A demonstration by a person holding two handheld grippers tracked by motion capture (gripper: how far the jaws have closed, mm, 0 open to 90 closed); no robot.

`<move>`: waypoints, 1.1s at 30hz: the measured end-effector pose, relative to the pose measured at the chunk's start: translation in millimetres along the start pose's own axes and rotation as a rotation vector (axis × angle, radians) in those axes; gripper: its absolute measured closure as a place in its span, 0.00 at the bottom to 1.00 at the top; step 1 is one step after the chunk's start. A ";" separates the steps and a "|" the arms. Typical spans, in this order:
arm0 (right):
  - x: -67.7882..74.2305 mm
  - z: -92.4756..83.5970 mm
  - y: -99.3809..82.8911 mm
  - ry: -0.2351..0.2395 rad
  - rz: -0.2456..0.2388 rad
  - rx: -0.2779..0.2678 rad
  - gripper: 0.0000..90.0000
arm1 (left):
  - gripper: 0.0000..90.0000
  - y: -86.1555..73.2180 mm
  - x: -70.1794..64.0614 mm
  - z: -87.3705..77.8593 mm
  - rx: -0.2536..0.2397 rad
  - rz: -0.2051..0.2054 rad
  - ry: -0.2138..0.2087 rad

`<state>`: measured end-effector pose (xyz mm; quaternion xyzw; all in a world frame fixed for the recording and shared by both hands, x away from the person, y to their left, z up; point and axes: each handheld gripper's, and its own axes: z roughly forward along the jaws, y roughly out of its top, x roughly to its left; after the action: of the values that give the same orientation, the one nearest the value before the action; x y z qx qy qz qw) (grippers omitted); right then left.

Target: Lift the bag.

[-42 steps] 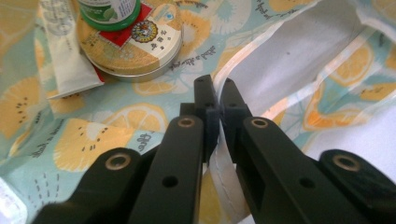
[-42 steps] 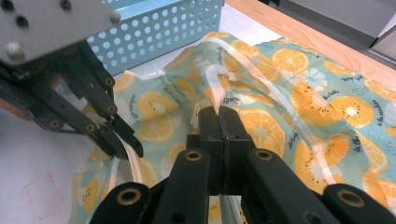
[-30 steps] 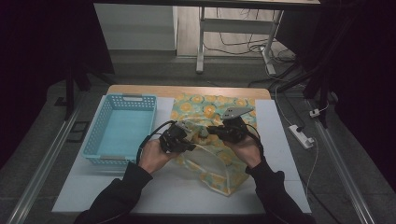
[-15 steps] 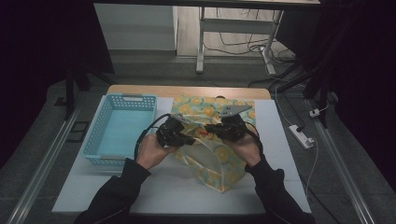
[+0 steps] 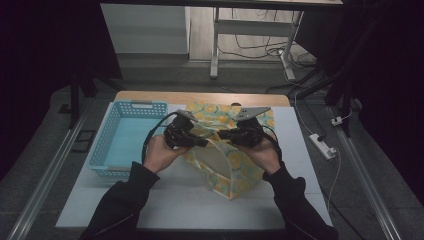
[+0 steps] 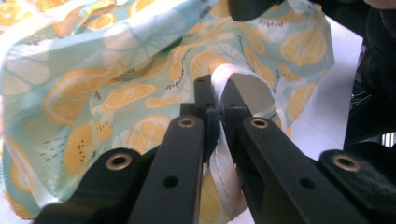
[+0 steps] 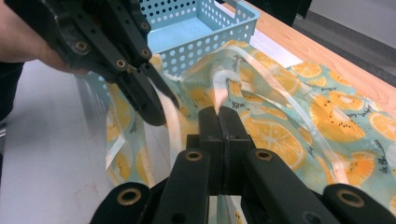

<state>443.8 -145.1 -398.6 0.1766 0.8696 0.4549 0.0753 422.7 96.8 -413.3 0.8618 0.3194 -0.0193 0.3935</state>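
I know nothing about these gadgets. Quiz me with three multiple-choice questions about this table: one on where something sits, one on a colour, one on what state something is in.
1. Where is the basket relative to the fruit-print bag, seen from the person's side?
A. to its left
B. to its right
C. on top of it

2. What colour is the basket?
A. red
B. light blue
C. black

3. What is the left hand-held gripper doing?
A. lying open on the table
B. clamped on the bag's pale strap
C. holding the basket

Answers: 1 A, the high view shows the basket at the left, the bag at the centre. 2 B, its perforated walls are light blue. 3 B, the left gripper view shows the strap pinched between closed jaws; the right hand-held gripper likewise pinches the bag's edge.
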 end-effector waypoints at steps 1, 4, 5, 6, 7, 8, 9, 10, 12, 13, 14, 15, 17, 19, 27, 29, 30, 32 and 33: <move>-0.2 -0.8 0.9 0.006 0.004 -0.003 1.00 | 0.99 1.2 0.9 -1.6 -0.002 -0.004 -0.004; -1.6 -2.9 3.5 0.006 0.002 -0.002 1.00 | 0.99 4.9 3.5 -6.3 -0.006 -0.015 -0.013; -2.1 -3.2 4.2 0.008 0.003 -0.007 1.00 | 0.99 6.0 4.0 -8.1 -0.010 -0.019 -0.015; -2.5 -3.9 5.2 0.008 0.002 -0.007 1.00 | 0.99 7.2 4.7 -10.1 -0.014 -0.020 -0.020; -2.8 -4.3 6.0 0.013 0.006 -0.012 1.00 | 0.99 8.4 5.2 -12.1 -0.019 -0.022 -0.025; -3.0 -4.8 7.2 0.016 0.006 -0.012 1.00 | 0.99 9.7 5.5 -14.2 -0.024 -0.025 -0.028; -2.8 -5.3 8.4 0.016 0.004 -0.011 1.00 | 0.99 11.1 5.7 -16.4 -0.028 -0.025 -0.030; -2.6 -5.4 9.7 0.019 0.003 -0.016 1.00 | 0.99 12.7 5.7 -18.7 -0.032 -0.025 -0.031; -1.9 -6.6 13.2 0.027 -0.003 -0.022 1.00 | 0.99 16.2 6.3 -24.2 -0.041 -0.025 -0.036; -1.0 -7.7 15.4 0.024 -0.010 -0.026 1.00 | 0.99 18.0 6.1 -27.0 -0.049 -0.026 -0.034; -0.1 -8.8 17.8 0.028 -0.017 -0.032 1.00 | 0.99 19.9 6.0 -30.3 -0.056 -0.025 -0.033; 0.9 -10.1 20.5 0.029 -0.022 -0.037 1.00 | 0.99 22.2 6.1 -34.2 -0.065 -0.025 -0.031; 2.0 -13.5 26.0 0.027 -0.033 -0.041 1.00 | 0.99 25.4 5.6 -39.1 -0.072 -0.020 -0.027; 2.5 -16.6 31.4 0.032 -0.035 -0.048 1.00 | 0.99 29.3 4.7 -45.1 -0.082 -0.016 -0.024; 5.1 -29.3 58.6 0.022 -0.045 -0.073 1.00 | 0.99 47.9 0.9 -69.7 -0.135 -0.001 0.001; 5.3 -32.4 66.0 0.017 -0.053 -0.077 1.00 | 0.99 52.7 0.1 -74.7 -0.146 0.002 0.007; 5.3 -33.9 69.4 0.012 -0.056 -0.079 1.00 | 0.99 55.0 -0.2 -77.0 -0.152 0.002 0.010; 4.8 -36.5 75.4 0.006 -0.055 -0.085 1.00 | 0.99 59.2 -0.3 -81.8 -0.163 0.011 0.013; 4.4 -37.7 77.9 0.004 -0.055 -0.088 1.00 | 0.99 61.2 -0.5 -83.7 -0.171 0.011 0.014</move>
<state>447.4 -131.4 -313.1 0.1483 0.8535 0.4906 0.0939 438.7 124.6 -314.6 0.8269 0.3181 0.0161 0.4634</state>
